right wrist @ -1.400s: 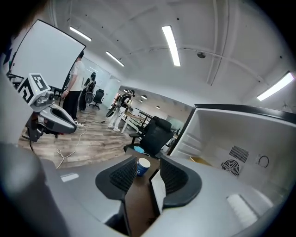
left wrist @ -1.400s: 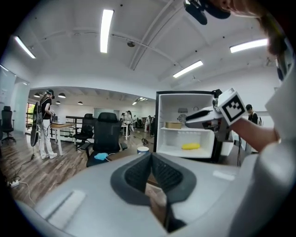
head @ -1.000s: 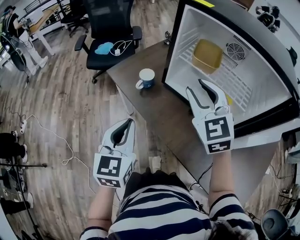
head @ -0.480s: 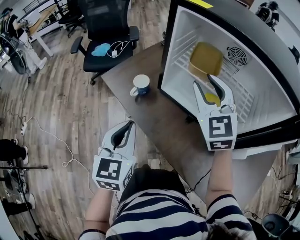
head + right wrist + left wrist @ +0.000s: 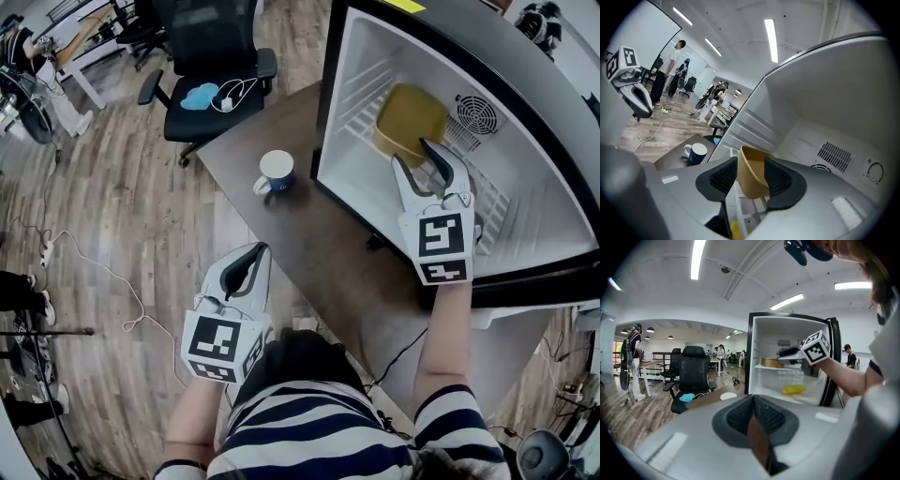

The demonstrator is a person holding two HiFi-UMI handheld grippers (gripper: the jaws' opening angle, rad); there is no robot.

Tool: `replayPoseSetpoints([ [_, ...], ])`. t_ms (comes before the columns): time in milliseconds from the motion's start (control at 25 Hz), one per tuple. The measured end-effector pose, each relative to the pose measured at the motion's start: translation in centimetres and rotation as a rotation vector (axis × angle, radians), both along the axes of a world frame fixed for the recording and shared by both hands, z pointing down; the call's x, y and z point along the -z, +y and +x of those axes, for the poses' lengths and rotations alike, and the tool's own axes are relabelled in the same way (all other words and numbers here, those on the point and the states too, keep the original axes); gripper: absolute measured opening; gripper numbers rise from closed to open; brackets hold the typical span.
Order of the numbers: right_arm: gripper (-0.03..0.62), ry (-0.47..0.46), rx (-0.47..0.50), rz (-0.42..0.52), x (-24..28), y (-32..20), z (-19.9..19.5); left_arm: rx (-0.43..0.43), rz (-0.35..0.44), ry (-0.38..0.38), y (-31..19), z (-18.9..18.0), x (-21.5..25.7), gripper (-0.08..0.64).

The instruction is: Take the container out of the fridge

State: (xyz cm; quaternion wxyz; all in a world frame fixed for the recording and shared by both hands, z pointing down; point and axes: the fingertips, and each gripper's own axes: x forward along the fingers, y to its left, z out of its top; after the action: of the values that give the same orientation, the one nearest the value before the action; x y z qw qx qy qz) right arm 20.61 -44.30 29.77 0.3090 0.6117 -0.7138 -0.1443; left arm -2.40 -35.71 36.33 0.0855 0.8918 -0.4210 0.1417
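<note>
A tan open container (image 5: pixel 410 112) sits on the wire shelf (image 5: pixel 489 199) inside the open fridge (image 5: pixel 323 103). My right gripper (image 5: pixel 419 153) is inside the fridge, open, its fingertips at the container's near edge. Its jaws have just been opening. In the right gripper view the container (image 5: pixel 752 176) shows in the gap between the wide-apart pads of that gripper (image 5: pixel 751 164), and neither pad presses on it. My left gripper (image 5: pixel 255 251) hangs shut and empty by the table's near edge; in its own view (image 5: pixel 753 399) the pads meet.
The fridge stands on a brown table (image 5: pixel 319 244) with a blue-and-white mug (image 5: pixel 276 172) to its left. A yellow thing (image 5: pixel 792 389) lies on the fridge floor below the shelf. A black office chair (image 5: pixel 211 56) stands beyond the table. Cables run over the wooden floor.
My right gripper has gone deeper into the fridge, up to the container, with its jaws spread wider. It now covers the yellow thing in the head view. The left gripper stays low by the table.
</note>
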Motion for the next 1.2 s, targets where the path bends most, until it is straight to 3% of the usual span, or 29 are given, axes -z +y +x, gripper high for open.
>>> replayPoseSetpoints([
  [520,0.169,0.203,0.061,-0.105,-2.4,-1.6,0.6,0.037,0.016,0.009,-1.6,0.4,0.6,0.0],
  [960,0.034,0.246,0.124,-0.136,-2.2,-1.0,-0.7,0.076,0.02,0.005,-1.4,-1.0,0.5,0.0],
  [1200,0.018,0.286,0.127,-0.149,-2.5,-0.2,-1.4,0.094,0.038,0.015,-0.9,-1.9,1.1,0.0],
])
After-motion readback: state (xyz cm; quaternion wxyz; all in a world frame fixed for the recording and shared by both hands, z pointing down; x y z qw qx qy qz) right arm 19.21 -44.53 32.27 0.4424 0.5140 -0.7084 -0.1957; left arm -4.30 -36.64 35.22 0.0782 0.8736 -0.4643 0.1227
